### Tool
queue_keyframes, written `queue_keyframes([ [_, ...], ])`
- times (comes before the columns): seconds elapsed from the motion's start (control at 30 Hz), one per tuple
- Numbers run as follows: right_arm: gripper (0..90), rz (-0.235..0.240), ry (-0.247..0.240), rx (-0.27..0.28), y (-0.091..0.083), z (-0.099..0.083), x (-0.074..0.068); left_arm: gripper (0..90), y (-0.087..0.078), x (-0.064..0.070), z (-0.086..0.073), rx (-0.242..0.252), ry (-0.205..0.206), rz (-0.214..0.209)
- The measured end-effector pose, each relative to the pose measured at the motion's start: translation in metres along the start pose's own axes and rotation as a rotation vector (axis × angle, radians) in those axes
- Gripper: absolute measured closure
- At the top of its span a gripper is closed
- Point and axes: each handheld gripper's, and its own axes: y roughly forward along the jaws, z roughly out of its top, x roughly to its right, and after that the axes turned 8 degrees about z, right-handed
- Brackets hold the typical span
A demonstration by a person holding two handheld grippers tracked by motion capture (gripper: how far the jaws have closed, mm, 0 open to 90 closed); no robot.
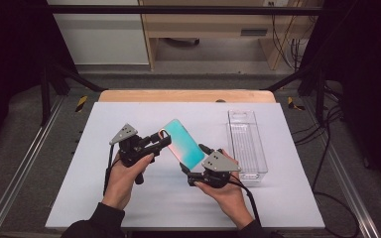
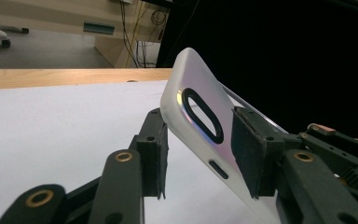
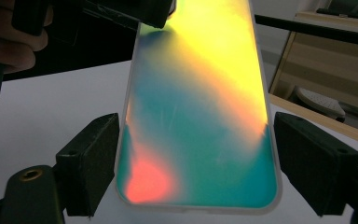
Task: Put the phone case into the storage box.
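— Nearest item?
— Sleeves and two hands at the bottom edge of the high view, each holding a gripper over the white mat (image 1: 104, 198).

— Right gripper (image 1: 191, 161)?
— Jaws spread; its own view shows one pad either side of the phone case (image 3: 198, 107) at the case's lower end. The left pad sits just beside the edge, and a thin gap shows at the right pad. Not clamped.

— Left gripper (image 1: 164, 139)?
— Jaws closed on the case's upper end. Its own view shows the pads (image 2: 251, 156) pressed on both faces, next to the oval camera cut-out (image 2: 203, 114).

— The case itself?
— Iridescent teal, yellow and orange, with a pale rim. Held tilted above the mat, between the two grippers (image 1: 182, 144).

— Farther off?
— Clear plastic tray (image 1: 246, 144), long and narrow, resting on the mat just right of the right gripper. Beyond it, the wooden table edge (image 1: 186, 95).
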Motion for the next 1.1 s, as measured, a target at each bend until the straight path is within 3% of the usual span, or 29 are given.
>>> queue_keyframes([
  [0.37, 17.3, 0.019, 0.036, -0.013, 0.003, -0.002, 0.003, 66.5, -0.001, -0.001, 0.002, 0.018, -0.071, -0.047],
  [0.43, 17.2, 0.044, 0.064, -0.017, 0.006, -0.004, 0.005, 68.6, -0.002, 0.000, 0.002, 0.011, -0.074, -0.049],
  [0.6, 17.1, 0.092, 0.120, -0.038, 0.018, -0.010, 0.008, 78.9, -0.001, 0.007, 0.001, 0.024, -0.090, -0.112],
  [0.63, 17.4, 0.104, 0.133, -0.042, 0.022, -0.011, 0.009, 80.1, -0.001, 0.010, 0.000, 0.026, -0.081, -0.112],
  [0.7, 34.6, 0.137, 0.157, -0.028, 0.027, -0.014, 0.010, 81.4, 0.000, 0.014, 0.000, 0.024, -0.035, -0.074],
  [0.77, 21.3, 0.141, 0.177, -0.033, 0.032, -0.015, 0.011, 81.5, 0.000, 0.014, -0.001, 0.022, -0.025, -0.073],
  [0.83, 20.2, 0.172, 0.210, -0.047, 0.035, -0.016, 0.013, 81.6, -0.001, 0.015, -0.001, 0.022, 0.013, -0.044],
  [1.1, 10.9, 0.189, 0.191, -0.089, 0.028, -0.011, 0.013, 81.6, -0.005, 0.012, -0.003, 0.034, 0.117, -0.020],
])
